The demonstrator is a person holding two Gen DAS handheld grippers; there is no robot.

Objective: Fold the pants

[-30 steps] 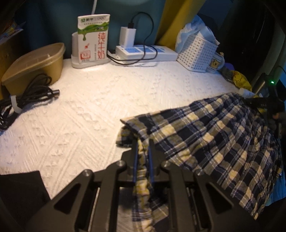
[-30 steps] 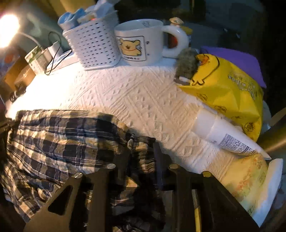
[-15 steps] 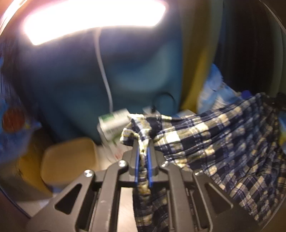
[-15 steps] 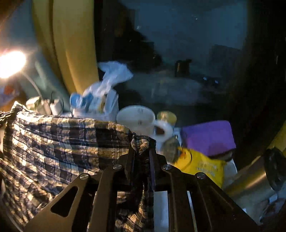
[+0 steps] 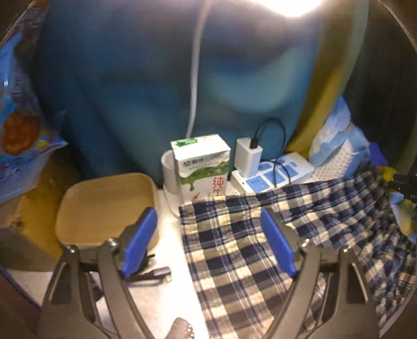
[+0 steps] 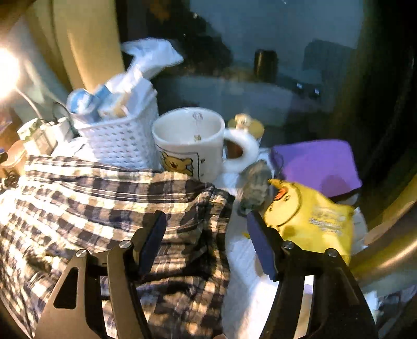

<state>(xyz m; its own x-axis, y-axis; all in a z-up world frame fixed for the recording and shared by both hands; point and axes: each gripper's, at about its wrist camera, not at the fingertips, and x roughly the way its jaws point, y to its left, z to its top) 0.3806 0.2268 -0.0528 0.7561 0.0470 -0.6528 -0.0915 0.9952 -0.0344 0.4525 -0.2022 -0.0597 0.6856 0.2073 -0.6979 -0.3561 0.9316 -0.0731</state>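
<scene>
Pants (image 5: 242, 250) of soft checked cloth lie rumpled; left gripper (image 5: 208, 242) and right gripper (image 6: 206, 242) jaws released.

A blue curtain (image 5: 130, 86) fills the back of the left wrist view, with a bright lamp (image 5: 289, 5) at 1 o'clock and its white cord (image 5: 195, 78) hanging down. A yellow curtain (image 5: 325, 86) stands at 2 o'clock. The counter (image 5: 169, 250) has a white textured cover. In the right wrist view, the lamp glows at 9 o'clock and a dark, blurred room lies behind.
</scene>
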